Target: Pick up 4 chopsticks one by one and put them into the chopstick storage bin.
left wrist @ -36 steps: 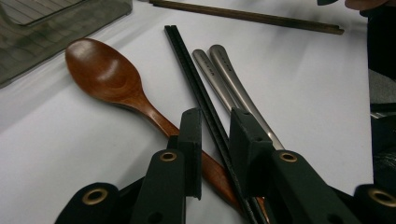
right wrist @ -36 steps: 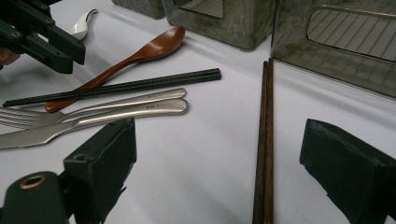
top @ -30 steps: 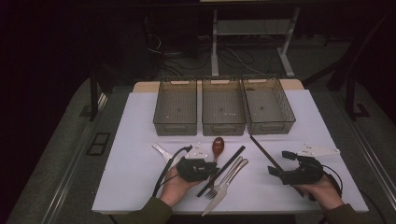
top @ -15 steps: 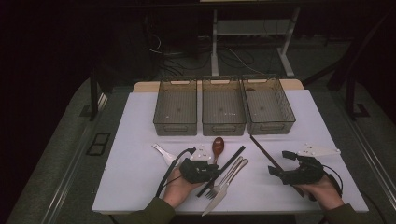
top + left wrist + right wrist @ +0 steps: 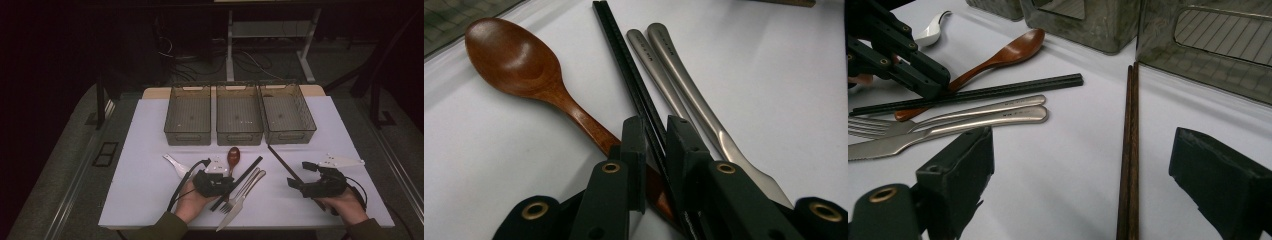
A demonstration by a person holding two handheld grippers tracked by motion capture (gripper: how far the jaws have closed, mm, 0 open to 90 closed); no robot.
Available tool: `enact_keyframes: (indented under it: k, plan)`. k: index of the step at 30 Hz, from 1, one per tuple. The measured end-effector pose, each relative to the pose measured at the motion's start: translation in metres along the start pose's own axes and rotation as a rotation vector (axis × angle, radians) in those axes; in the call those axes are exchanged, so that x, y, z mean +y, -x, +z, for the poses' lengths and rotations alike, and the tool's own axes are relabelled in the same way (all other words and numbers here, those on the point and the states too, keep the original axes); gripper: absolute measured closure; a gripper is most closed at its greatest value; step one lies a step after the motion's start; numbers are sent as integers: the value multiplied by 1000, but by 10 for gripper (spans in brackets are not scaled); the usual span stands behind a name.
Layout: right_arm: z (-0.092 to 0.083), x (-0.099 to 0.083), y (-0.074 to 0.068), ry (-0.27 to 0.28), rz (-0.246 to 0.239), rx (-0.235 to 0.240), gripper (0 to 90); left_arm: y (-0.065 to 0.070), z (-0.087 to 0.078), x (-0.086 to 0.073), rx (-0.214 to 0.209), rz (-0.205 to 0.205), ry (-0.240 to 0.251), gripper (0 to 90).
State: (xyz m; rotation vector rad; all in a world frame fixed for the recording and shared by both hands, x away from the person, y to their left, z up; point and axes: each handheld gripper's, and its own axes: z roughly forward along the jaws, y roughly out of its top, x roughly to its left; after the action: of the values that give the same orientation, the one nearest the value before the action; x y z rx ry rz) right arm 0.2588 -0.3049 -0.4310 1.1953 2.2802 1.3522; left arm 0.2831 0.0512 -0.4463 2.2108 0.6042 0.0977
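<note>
Unmoved since the earlier frame: left gripper (image 5: 656,125) pinching black chopsticks (image 5: 621,55) near tabletop's front edge.
Light, stiff, slick, thin; best gripped mid-length, squarely. Right gripper (image 5: 1085,145) gaping, empty.

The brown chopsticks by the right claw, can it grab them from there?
Probably yes. The right claw is open, the brown chopsticks lie between its jaws on the bare table, and nothing covers them.

Three views, one overhead, two riding the tools

High view looks forward and down; both gripper views sit close, sharing the black chopsticks (image 5: 634,80) ahead of the jaws.
</note>
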Motion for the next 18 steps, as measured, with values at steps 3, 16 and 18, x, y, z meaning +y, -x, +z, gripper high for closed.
enact_keyframes:
  k: [3,16,18]
  plan:
    - [0,0,0,3,0,0,105,0,0,0,8,6,-2,766]
    - [-2,0,1,9,4,0,105,0,-4,0,44,34,-18,766]
    - [-2,0,1,8,4,0,105,0,-4,-1,52,36,-18,765]
